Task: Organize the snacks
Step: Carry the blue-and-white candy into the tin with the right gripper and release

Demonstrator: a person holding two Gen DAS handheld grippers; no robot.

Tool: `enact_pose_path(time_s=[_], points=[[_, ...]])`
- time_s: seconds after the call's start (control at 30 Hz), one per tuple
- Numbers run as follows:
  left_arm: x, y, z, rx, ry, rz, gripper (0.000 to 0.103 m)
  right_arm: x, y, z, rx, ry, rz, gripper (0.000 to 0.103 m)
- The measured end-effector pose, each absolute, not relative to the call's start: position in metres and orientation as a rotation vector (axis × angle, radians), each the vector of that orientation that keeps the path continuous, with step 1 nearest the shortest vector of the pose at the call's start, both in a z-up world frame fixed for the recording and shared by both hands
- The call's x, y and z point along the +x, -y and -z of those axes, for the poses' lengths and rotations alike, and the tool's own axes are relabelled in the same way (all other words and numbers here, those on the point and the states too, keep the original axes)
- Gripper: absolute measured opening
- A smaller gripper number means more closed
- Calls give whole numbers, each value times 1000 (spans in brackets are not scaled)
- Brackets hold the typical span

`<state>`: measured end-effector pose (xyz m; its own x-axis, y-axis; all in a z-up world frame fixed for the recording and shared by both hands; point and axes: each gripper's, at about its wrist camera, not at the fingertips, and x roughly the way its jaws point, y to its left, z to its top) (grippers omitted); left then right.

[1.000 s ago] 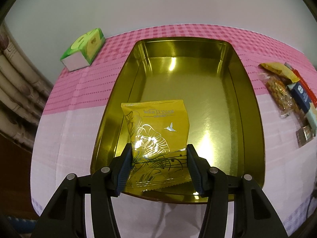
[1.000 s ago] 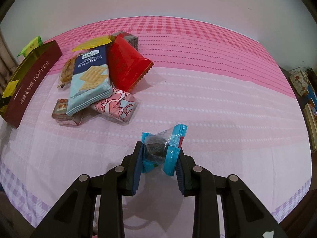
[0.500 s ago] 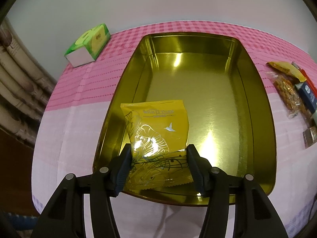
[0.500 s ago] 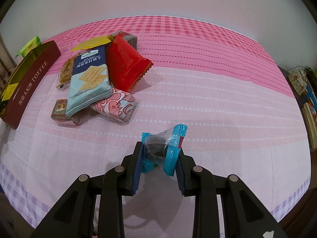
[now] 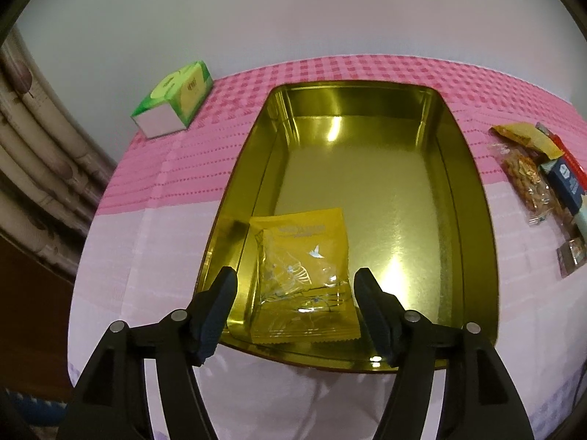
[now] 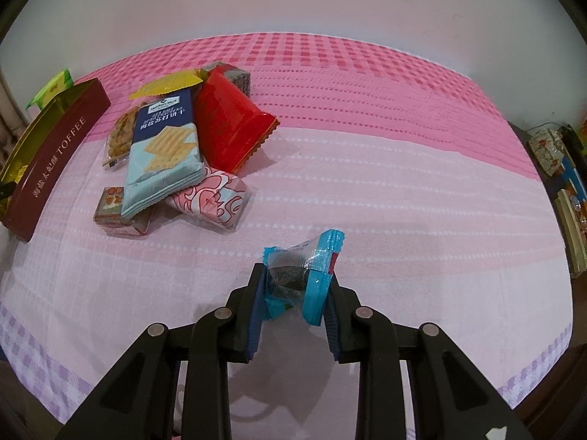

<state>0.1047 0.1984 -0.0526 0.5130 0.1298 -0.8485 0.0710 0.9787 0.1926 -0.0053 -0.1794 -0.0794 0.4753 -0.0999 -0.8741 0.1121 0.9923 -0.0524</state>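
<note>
At the far left of the left wrist view a green tissue box (image 5: 174, 99) sits near the back edge of the pink-and-white checked tablecloth (image 5: 146, 227), well apart from everything else; next comes the shallow gold metal tin (image 5: 473, 220), its near rim just under the tongs; the left gripper (image 5: 295, 289) is spread wide with nothing between its jaws; the flat yellow foil snack packet (image 5: 304, 275) lies in the tin's near-left corner, apart from both fingers; most of the tin floor beyond it is bare; to the right of the tin a cluster of snack packets (image 5: 539, 179) lies on the cloth near its right edge.

In the right wrist view the tin's dark red outer wall marked TOFFEE (image 6: 55, 157) stands at far left; the heap of snacks (image 6: 179, 150) lies just beside it; a broad stretch of open cloth runs to the right edge; the right gripper (image 6: 295, 289) is closed on a small blue-wrapped dark snack (image 6: 302, 278), held above the cloth.
</note>
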Motion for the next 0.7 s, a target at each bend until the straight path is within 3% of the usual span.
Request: enact_pose_path(time_s=[0.43,0.7], points=[[87,-200,22,208,-948,-47,74,-6,170,38,-20,-978,124,26],[71,-219,13,159,-935,-91,76,14,111,12,-77,-935,-23,26]])
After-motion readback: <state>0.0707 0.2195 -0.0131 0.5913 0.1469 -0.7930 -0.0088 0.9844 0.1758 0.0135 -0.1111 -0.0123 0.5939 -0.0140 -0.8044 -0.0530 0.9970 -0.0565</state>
